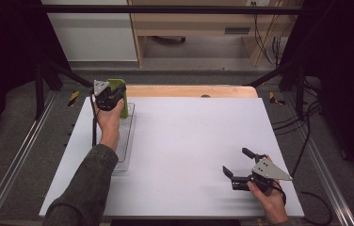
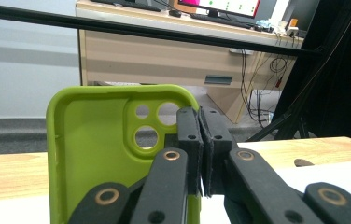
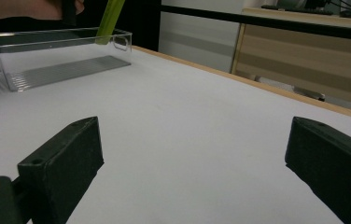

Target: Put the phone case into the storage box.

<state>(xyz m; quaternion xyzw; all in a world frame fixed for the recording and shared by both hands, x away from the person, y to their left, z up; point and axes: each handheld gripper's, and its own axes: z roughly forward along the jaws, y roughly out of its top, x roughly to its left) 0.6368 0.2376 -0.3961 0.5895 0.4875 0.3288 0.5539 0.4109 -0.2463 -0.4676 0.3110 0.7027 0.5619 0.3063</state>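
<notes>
The left tongs (image 2: 200,149) were squeezed tight on the edge of a bright green rubbery phone case (image 2: 103,149). The case stood upright over the far end of a long clear plastic bin (image 1: 127,141) on the white tabletop (image 1: 189,141). The right tongs (image 1: 237,165) rested wide open, holding nothing, well apart from them.

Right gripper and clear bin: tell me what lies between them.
Nothing: bare white table runs from the right gripper to the bin, per the right gripper view.
</notes>
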